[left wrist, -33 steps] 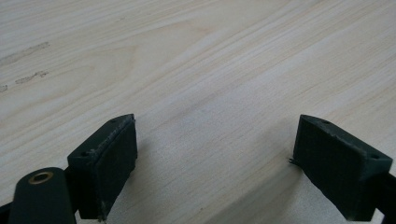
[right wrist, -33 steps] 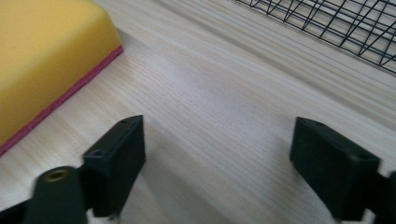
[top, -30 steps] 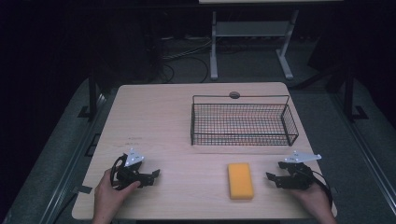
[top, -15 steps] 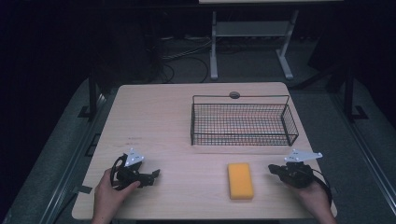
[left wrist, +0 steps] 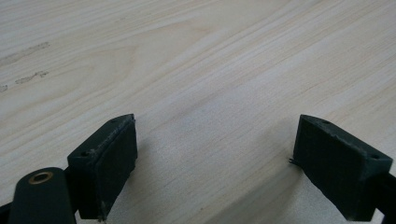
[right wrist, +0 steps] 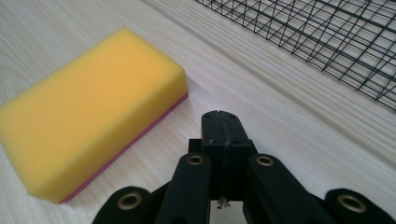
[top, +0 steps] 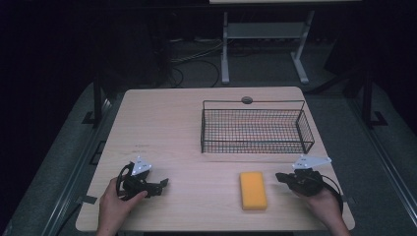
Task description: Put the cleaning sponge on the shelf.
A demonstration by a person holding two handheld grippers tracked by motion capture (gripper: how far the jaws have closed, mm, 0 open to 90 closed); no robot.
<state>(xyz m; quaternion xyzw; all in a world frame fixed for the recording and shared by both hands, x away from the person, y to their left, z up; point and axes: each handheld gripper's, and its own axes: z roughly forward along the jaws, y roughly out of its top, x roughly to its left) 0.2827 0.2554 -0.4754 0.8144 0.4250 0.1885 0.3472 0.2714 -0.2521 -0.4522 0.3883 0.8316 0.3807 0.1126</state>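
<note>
From above my side, the high view looks forward and down across the whole pale wooden table (top: 172, 128). My left gripper view skims bare tabletop close up. My right gripper view sits low, sharing the yellow rectangular sponge (right wrist: 88, 107) and black wire basket (right wrist: 327, 37) with the high view.

Black claw (right wrist: 219, 122) links carry brass rivets; grey plate (top: 312, 161) on top.
</note>
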